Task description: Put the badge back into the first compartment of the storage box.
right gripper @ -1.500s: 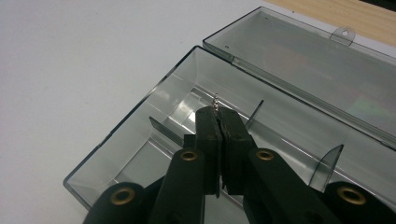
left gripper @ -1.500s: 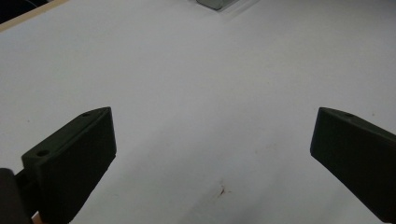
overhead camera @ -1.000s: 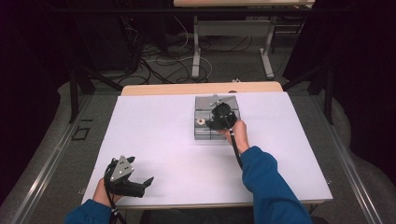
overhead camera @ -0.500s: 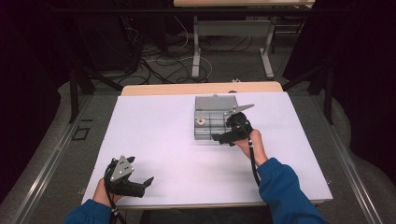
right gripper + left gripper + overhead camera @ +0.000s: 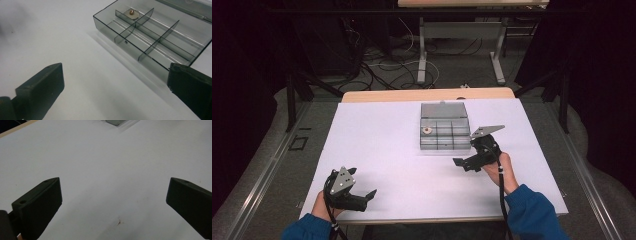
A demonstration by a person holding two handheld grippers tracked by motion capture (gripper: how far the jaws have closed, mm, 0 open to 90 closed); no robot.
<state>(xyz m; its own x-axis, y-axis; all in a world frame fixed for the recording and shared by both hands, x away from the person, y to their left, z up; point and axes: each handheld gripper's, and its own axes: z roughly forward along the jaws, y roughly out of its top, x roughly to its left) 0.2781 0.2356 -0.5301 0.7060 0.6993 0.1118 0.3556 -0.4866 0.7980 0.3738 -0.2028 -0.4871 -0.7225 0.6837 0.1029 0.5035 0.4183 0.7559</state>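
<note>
The right hand-held gripper [image 5: 465, 162] hangs just off the box's [image 5: 443, 131] near right corner, its jaws having just been opening and now spread wide with nothing between them. Seen along its own jaws, the box lies just ahead and to the right, lid folded back on the far side, its smoky dividers making six bays. One small brass-topped piece [image 5: 131, 13] on a pale washer sits in the far left bay; the other bays look empty. My reading is that a drop-off into the box is done and this hand-held gripper is free for the next pick.

The left hand-held gripper [image 5: 368, 196] rests low at the near left of the surface [image 5: 377, 150], well apart from the box. Its jaws are also wide apart and hold nothing; ahead of them lies only white top with a tiny reddish mark [image 5: 119, 222], and a corner of the box far ahead.

The next move calls for another piece to fetch, yet I can make out no loose part on the surface. If the job is to shut the box, the right hand-held gripper would need to reach past the bays to the lid's far edge. Nothing stands in the way.
</note>
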